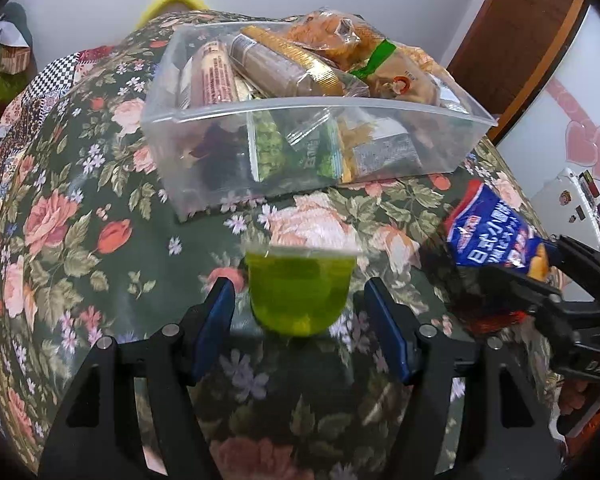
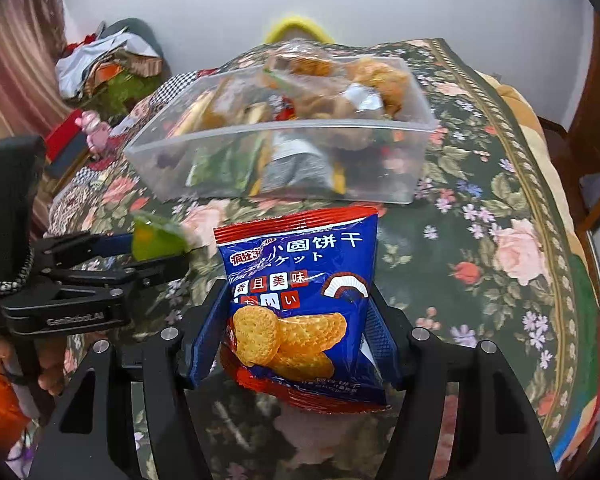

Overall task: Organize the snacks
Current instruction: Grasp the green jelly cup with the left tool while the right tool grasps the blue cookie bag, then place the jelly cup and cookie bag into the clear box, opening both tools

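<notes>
**A:** Black-framed right hand-held gripper [image 2: 296,292] first: it is pinching the blue biscuit packet [image 2: 300,280] from both sides, and the wrapper bulges between the fingers. The packet is up off the floral tabletop [image 2: 480,240], just short of the clear plastic bin [image 2: 260,140].

**B:** And the left hand-held gripper [image 1: 298,292]?

**A:** Half closed around the green jelly cup [image 1: 300,292]. The exact contact is hard to see in its own view. From the right wrist view the cup sits tilted at the fingertips, clear of the cloth, so I judge it gripped. It is also near the bin's front wall, on the left.

**B:** How far along is the tidying?

**A:** Well along, I'd say. The bin is already heaped with wrapped snacks, some rising above the rim. I see no other loose snack on the cloth in these views. What remains is carrying these two over the rim and letting go.

**B:** Which way do they point?

**A:** The packet's long axis runs along the fingers, with its red sealed top edge toward the bin and its printed face up toward the camera. The cup's axis lies roughly the same way, with the lid end toward the bin and the base back toward the gripper.
</notes>
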Demonstrator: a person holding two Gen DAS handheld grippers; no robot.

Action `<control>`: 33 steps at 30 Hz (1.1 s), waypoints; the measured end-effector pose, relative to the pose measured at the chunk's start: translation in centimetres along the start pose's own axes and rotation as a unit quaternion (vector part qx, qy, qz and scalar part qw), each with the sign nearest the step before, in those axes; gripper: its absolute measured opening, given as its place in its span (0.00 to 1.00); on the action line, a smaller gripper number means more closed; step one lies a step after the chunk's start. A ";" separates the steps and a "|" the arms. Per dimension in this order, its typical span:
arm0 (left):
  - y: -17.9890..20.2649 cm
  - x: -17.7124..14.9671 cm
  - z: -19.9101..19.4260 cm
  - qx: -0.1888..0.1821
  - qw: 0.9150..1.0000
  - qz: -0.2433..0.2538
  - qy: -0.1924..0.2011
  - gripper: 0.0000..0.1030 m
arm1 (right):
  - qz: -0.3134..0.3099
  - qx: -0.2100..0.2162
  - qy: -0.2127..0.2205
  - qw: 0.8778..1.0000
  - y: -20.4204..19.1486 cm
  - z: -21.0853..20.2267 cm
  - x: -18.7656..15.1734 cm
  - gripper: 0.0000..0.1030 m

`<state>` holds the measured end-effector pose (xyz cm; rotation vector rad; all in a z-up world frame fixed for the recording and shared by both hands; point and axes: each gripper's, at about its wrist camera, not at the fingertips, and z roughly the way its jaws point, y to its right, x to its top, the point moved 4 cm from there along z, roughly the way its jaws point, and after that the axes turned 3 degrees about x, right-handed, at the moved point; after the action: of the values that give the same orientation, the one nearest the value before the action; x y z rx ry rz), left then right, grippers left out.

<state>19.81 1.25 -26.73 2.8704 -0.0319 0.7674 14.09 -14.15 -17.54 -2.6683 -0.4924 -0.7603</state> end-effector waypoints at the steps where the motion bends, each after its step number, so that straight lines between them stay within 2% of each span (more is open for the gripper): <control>1: 0.1 0.2 0.1 0.003 1.000 0.003 0.004 0.65 | 0.001 0.000 0.001 1.000 0.1 0.0 0.1 0.59; 3: 0.3 0.5 0.3 0.003 1.000 0.003 0.009 0.61 | 0.005 0.000 0.002 1.000 0.3 0.0 0.2 0.59; 5: 0.5 0.6 0.4 0.005 1.000 0.006 0.013 0.47 | 0.006 0.001 0.004 1.000 0.4 0.0 0.3 0.59; 11: 0.8 0.5 -0.6 0.002 1.000 0.015 0.024 0.45 | 0.004 0.005 0.016 1.000 0.2 -0.4 1.0 0.59; 17: 1.2 1.1 -3.1 -0.006 0.999 0.013 0.051 0.45 | 0.004 0.011 0.036 0.999 -0.1 -1.1 2.5 0.59; 25: 1.1 4.1 -7.1 -0.015 0.994 0.012 0.105 0.45 | -0.005 0.016 0.068 0.998 -0.8 -1.8 5.4 0.59; 33: 0.2 7.7 -8.7 -0.005 0.990 -0.001 0.144 0.45 | -0.026 0.025 0.102 0.994 -2.3 -1.8 9.1 0.59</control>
<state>22.17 2.73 -15.52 2.7201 0.0033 1.1694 19.60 -10.71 -10.59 -2.5047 -0.5223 -1.0105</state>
